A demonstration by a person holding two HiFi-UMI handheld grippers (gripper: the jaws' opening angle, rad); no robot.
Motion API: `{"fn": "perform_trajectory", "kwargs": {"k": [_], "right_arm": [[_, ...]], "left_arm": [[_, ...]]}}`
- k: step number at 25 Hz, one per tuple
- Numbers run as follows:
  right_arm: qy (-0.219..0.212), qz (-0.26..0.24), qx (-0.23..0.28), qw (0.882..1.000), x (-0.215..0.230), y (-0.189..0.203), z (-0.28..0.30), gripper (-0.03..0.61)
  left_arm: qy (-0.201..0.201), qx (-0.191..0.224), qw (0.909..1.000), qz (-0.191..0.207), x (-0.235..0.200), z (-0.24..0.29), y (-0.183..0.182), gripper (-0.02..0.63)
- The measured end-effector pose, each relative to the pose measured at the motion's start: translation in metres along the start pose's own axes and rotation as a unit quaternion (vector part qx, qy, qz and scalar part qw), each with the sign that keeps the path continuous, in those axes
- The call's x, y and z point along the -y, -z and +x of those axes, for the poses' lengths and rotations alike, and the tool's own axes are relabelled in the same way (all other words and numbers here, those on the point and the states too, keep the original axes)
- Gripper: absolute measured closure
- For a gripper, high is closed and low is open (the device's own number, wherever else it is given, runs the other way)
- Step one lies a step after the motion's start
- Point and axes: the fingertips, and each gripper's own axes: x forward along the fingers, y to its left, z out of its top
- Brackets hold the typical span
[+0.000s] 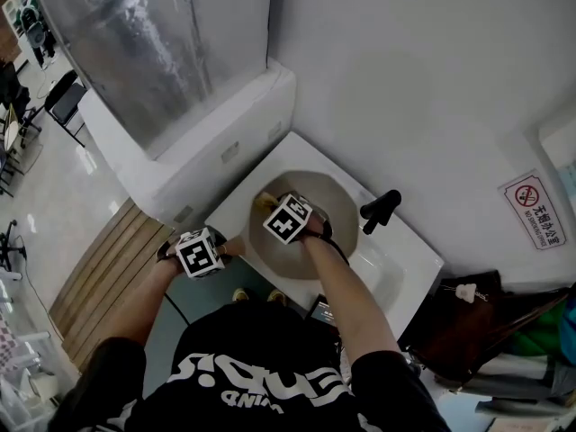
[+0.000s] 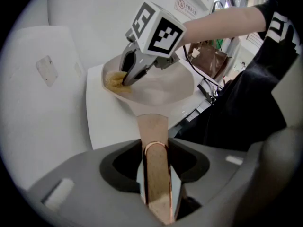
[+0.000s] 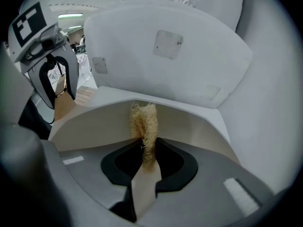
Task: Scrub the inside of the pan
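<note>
The beige pan [image 1: 328,196] sat on the white desk [image 1: 409,264], close under a white housing [image 1: 216,142] that rose on the pan's far side from the person. The left gripper [image 2: 155,176] had its jaws closed on the pan's copper-coloured handle [image 2: 152,126], which stuck out from the pan's near edge towards the person. The right gripper [image 3: 147,161] pointed down into the pan from above, its jaws clamped on a tuft of straw-coloured fibrous scrubber [image 3: 143,119]. The scrubber's free end lay against the pan's inner wall on the side farthest from the handle, just below the rim. To the right of the pan a black lever-like fitting [image 1: 380,209] stood up from the desk. Farther right of the pan a no-smoking sign [image 1: 534,210] was stuck on the wall, and a brown bag [image 1: 468,331] lay beside the desk
</note>
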Motion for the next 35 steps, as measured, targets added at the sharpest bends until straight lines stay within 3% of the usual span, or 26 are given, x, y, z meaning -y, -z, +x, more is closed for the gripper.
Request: {"fn": "perform_trajectory", "kwargs": {"k": [17, 25, 35], "right_arm": [[0.083, -0.005, -0.073, 0.994, 0.097, 0.024, -0.014, 0.503], [0.114, -0.066, -0.121, 0.984, 0.125, 0.051, -0.031, 0.505], [0.133, -0.114, -0.153, 0.973, 0.127, 0.074, -0.049, 0.505]], "left_arm": [[0.004, -0.004, 1.0, -0.007, 0.0, 0.002, 0.001, 0.448], [0.002, -0.006, 0.9999, -0.014, -0.001, 0.0, 0.0, 0.449], [0.004, -0.008, 0.9998, -0.017, 0.001, 0.001, 0.001, 0.449]]}}
